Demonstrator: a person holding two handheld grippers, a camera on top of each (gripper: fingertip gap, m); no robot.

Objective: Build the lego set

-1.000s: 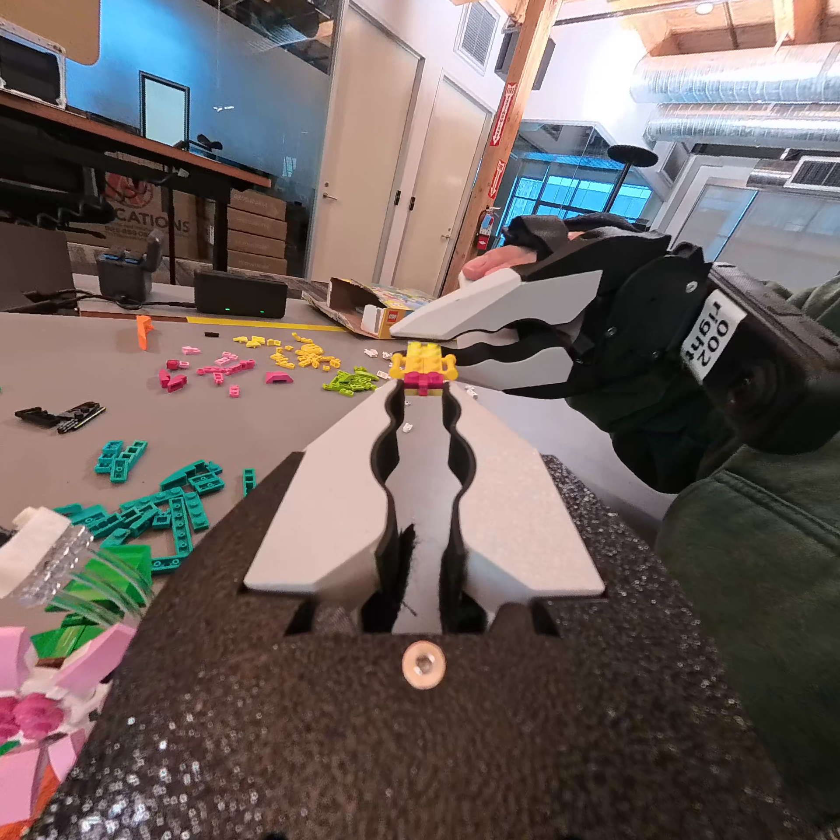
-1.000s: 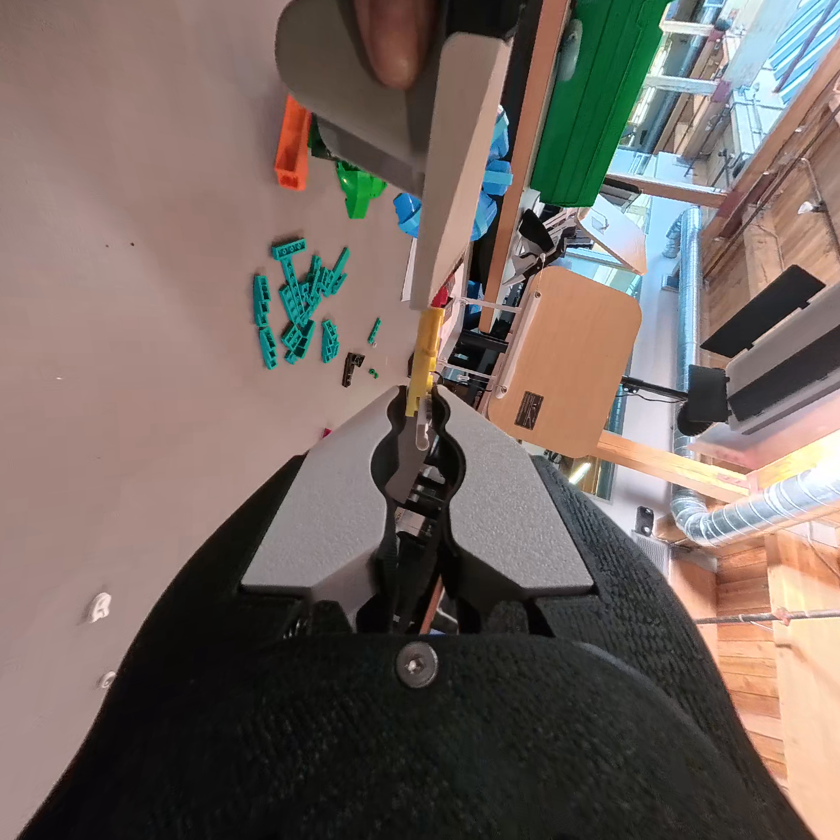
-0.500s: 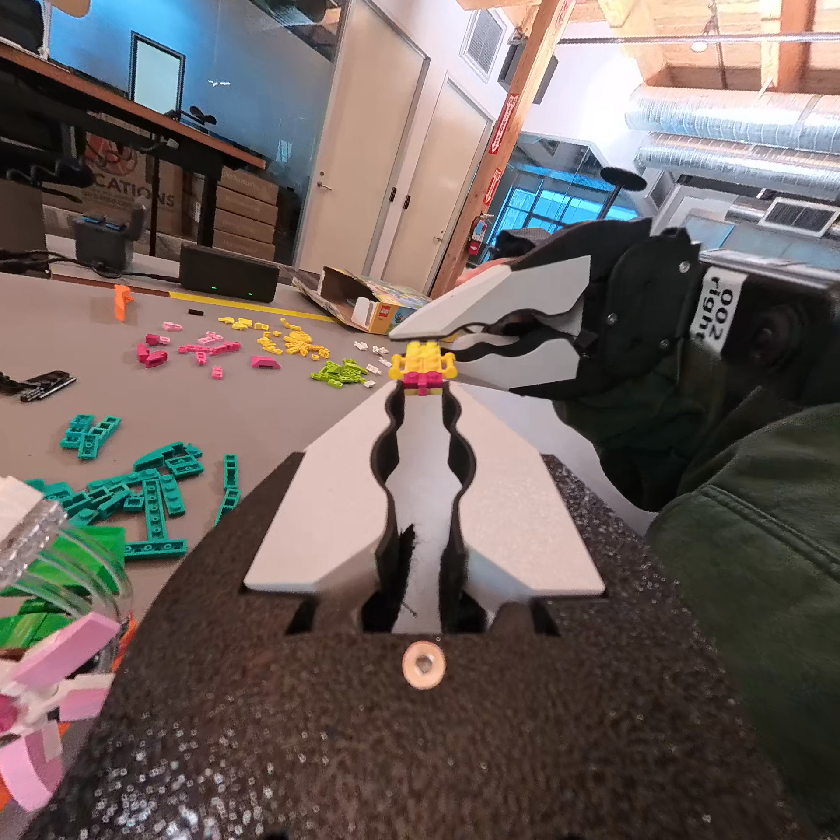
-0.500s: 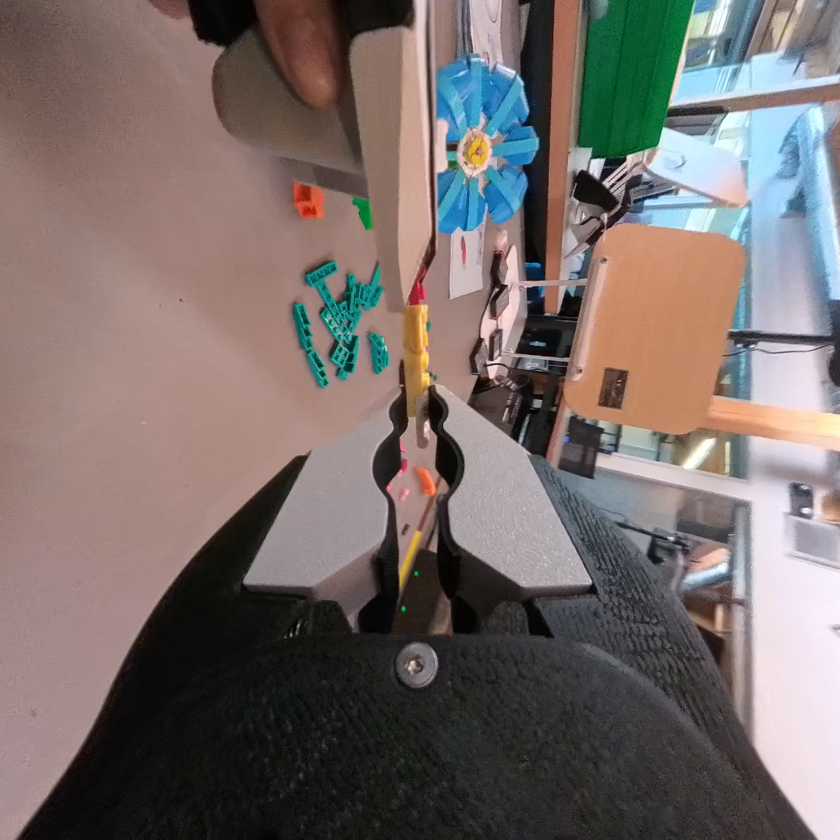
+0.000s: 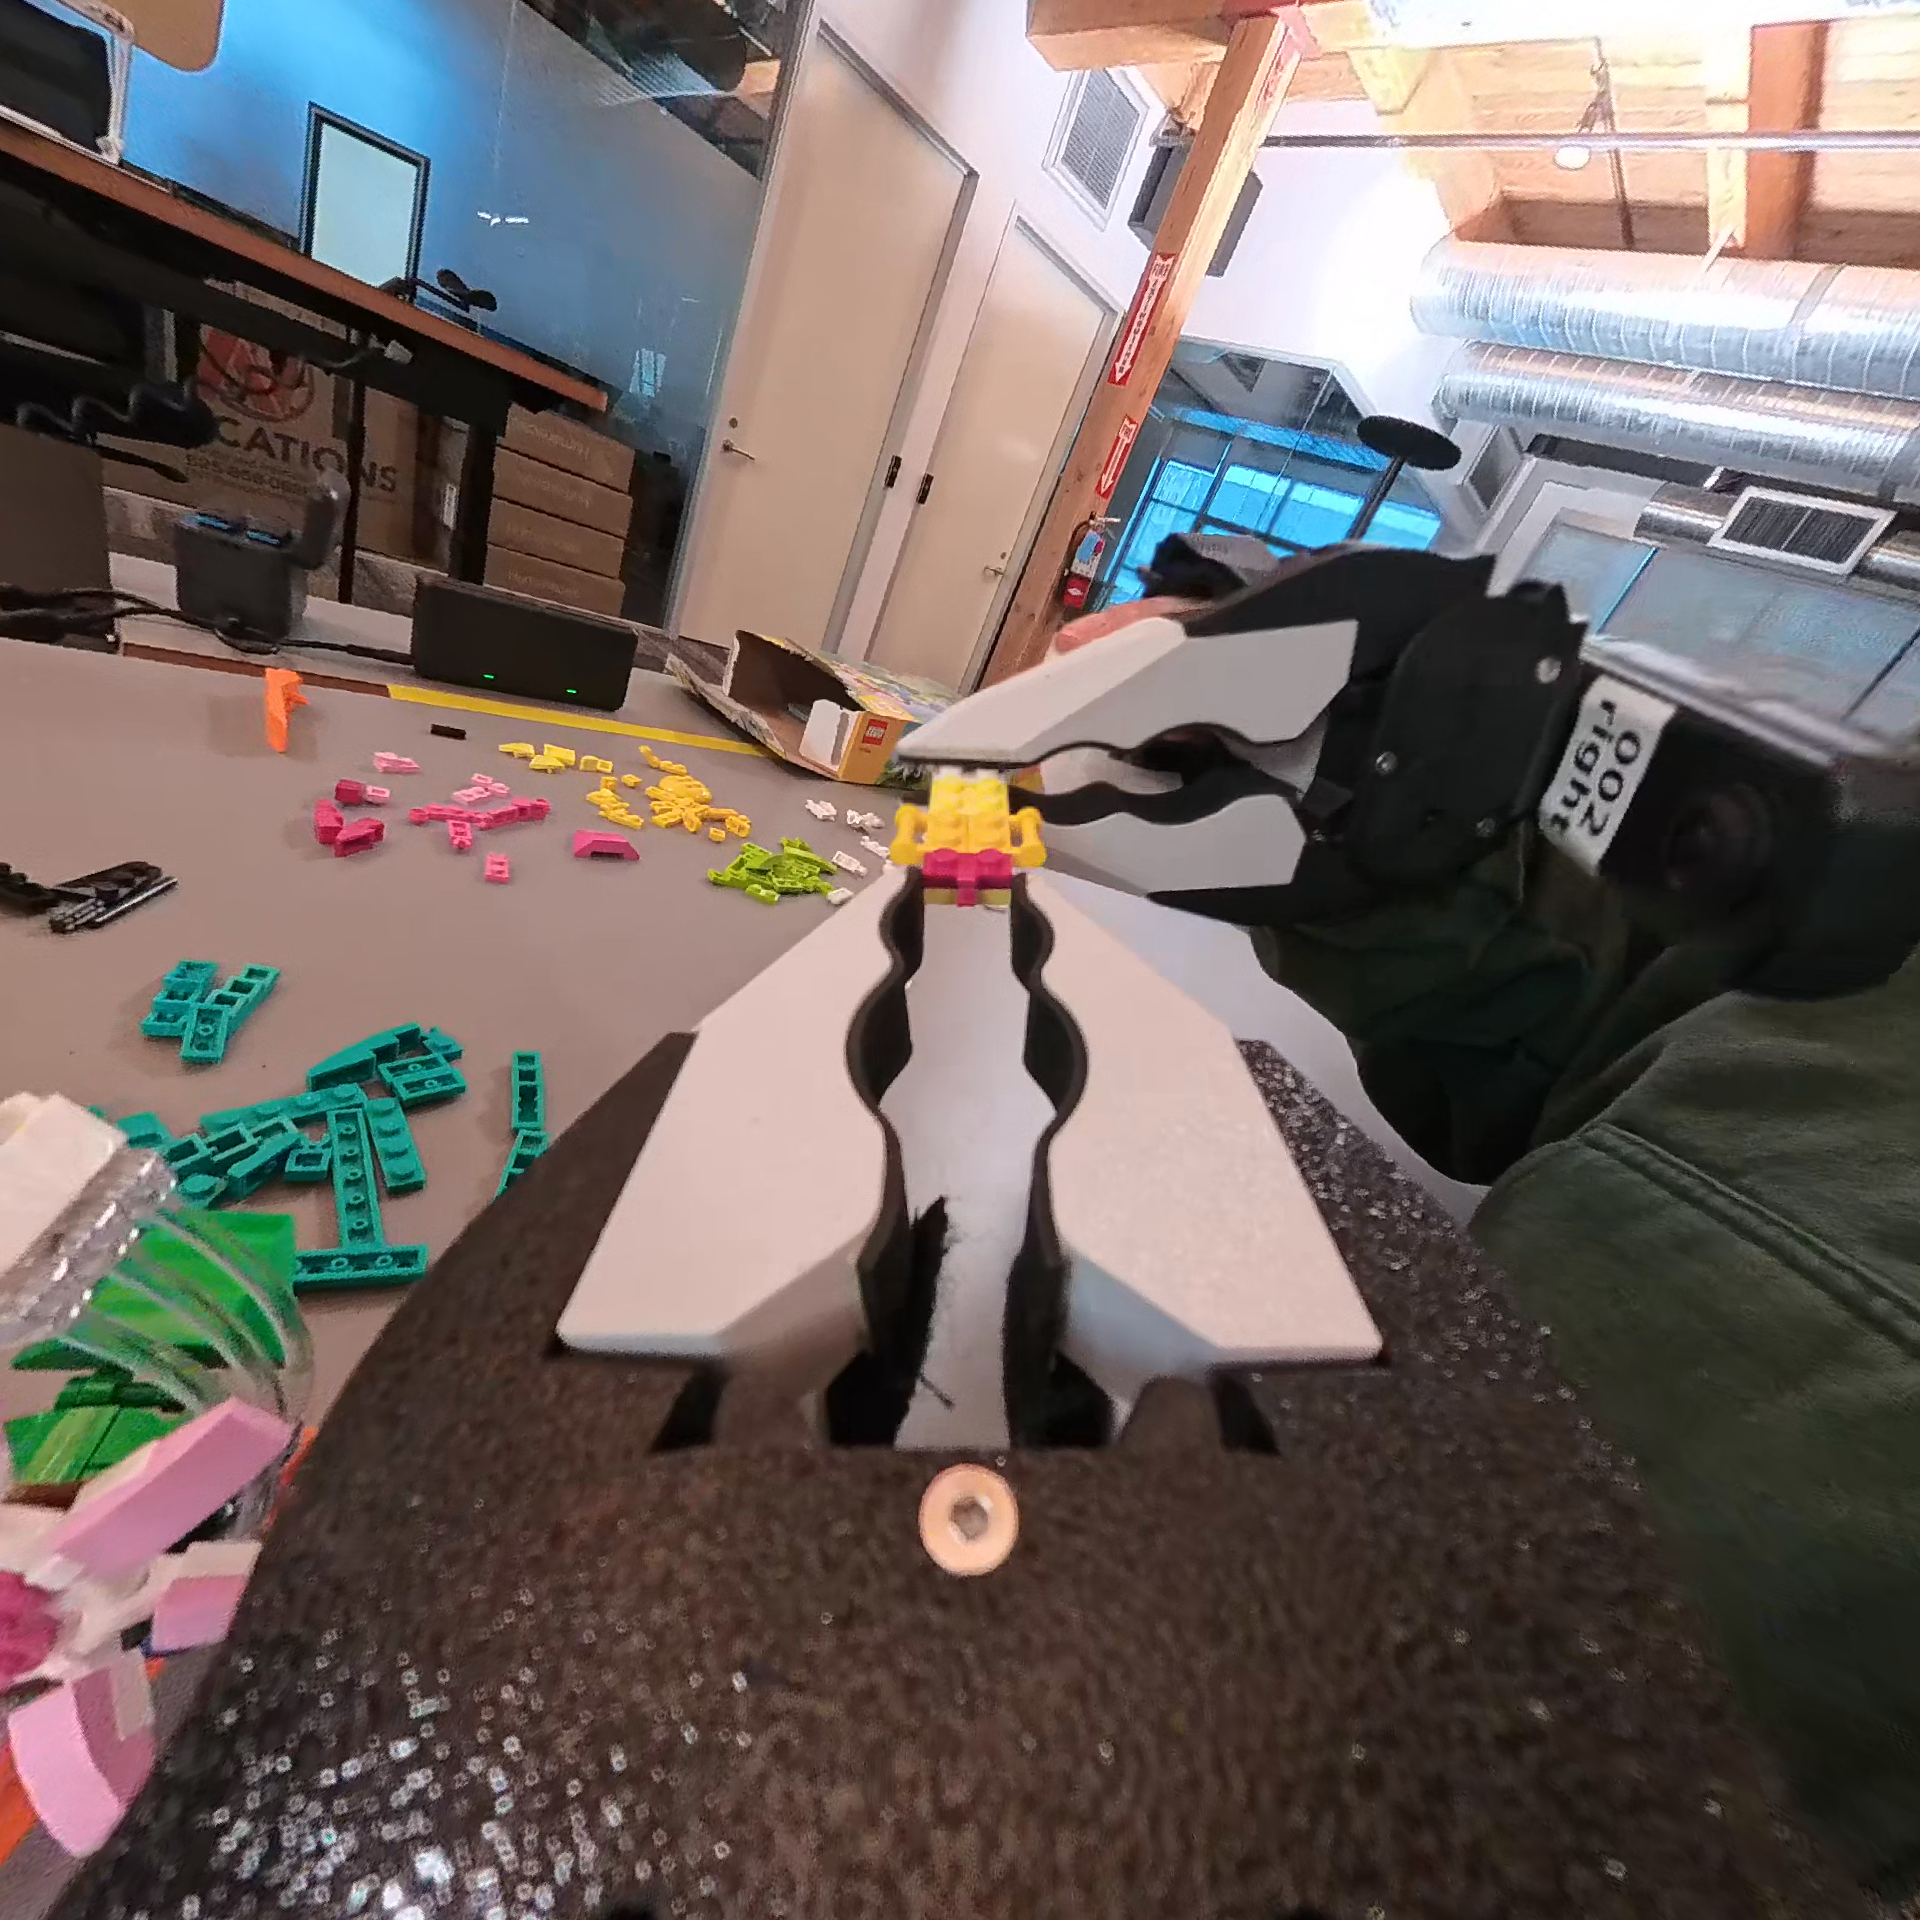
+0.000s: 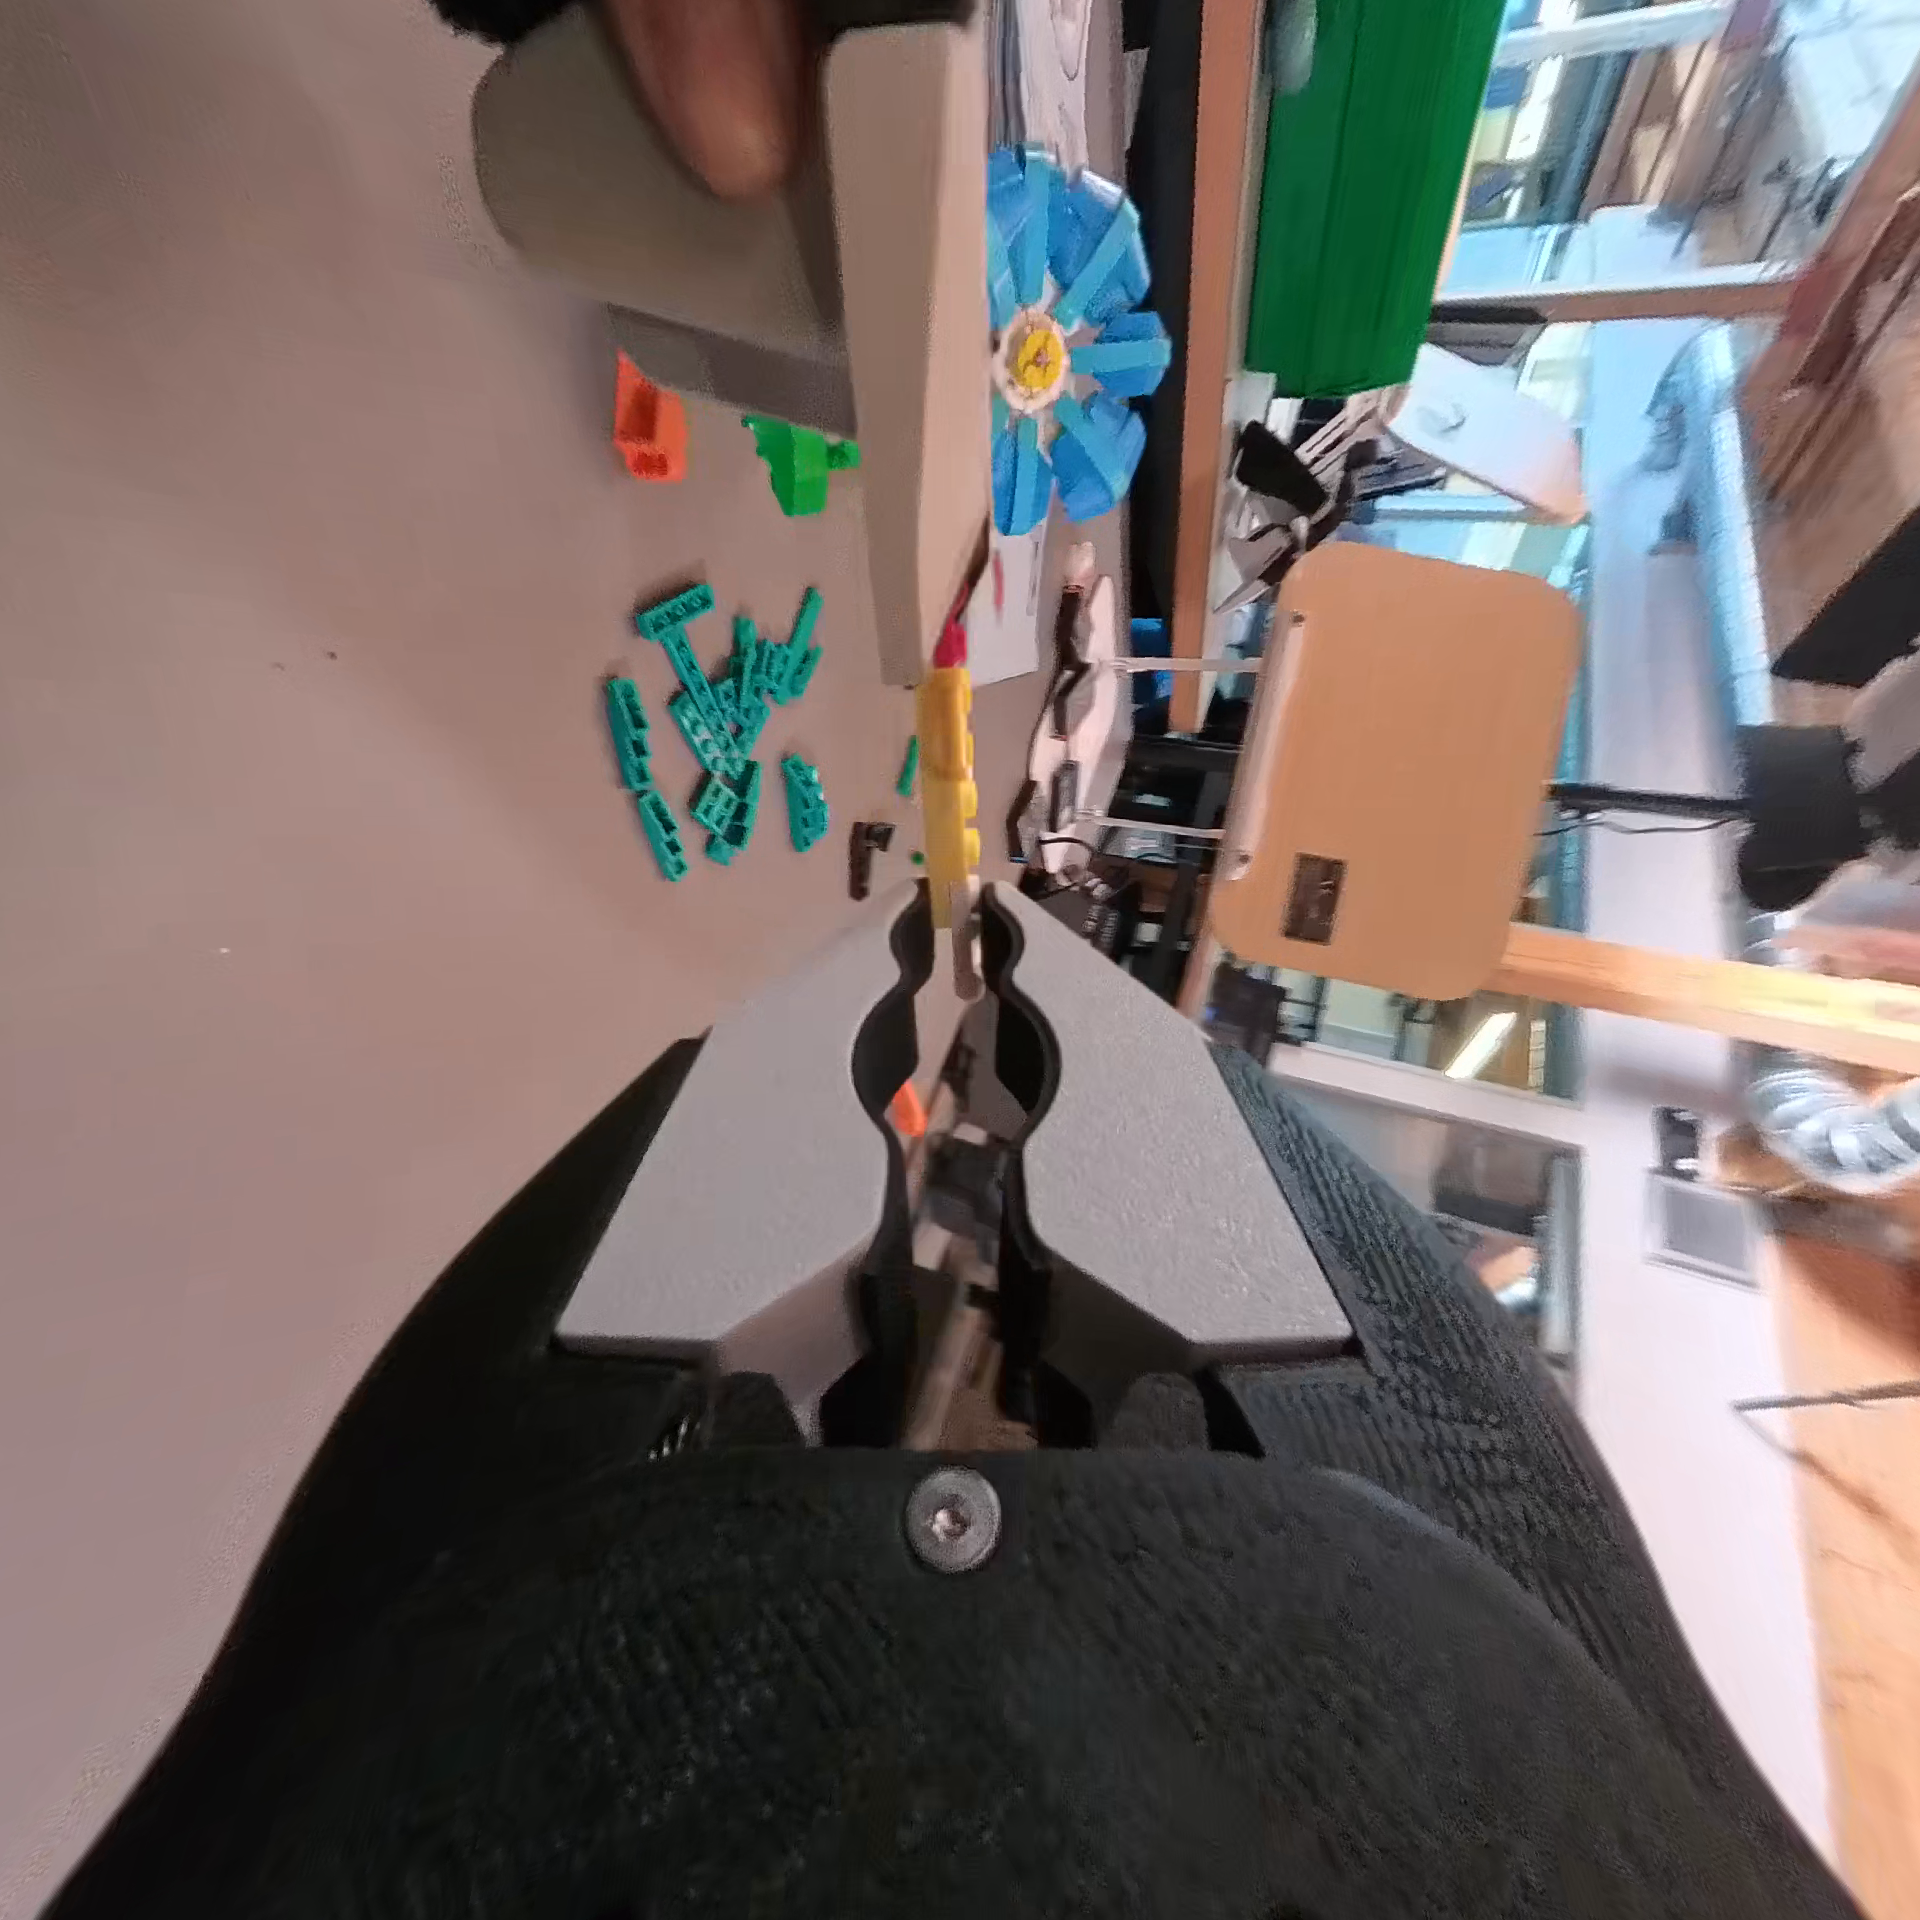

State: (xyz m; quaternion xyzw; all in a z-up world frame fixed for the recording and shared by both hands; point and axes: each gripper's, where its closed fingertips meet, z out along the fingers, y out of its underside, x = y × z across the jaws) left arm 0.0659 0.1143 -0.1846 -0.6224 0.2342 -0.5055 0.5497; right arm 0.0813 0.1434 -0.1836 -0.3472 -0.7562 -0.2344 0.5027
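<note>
Left gripper (image 5: pixel 964 891): jaws closed on the magenta base of a small yellow assembly (image 5: pixel 966 826), held above the table (image 5: pixel 156 790). Right gripper (image 6: pixel 961 914): jaws closed on a thin white piece (image 6: pixel 966 951) pressed against the assembly's end, entering from the right in the left wrist view. Teal bricks (image 5: pixel 343 1122) lie on the table to the left; pink bricks (image 5: pixel 457 816), yellow bricks (image 5: pixel 665 800) and lime bricks (image 5: pixel 774 868) lie farther back. A blue flower (image 6: pixel 1070 358) sits at the table edge.
</note>
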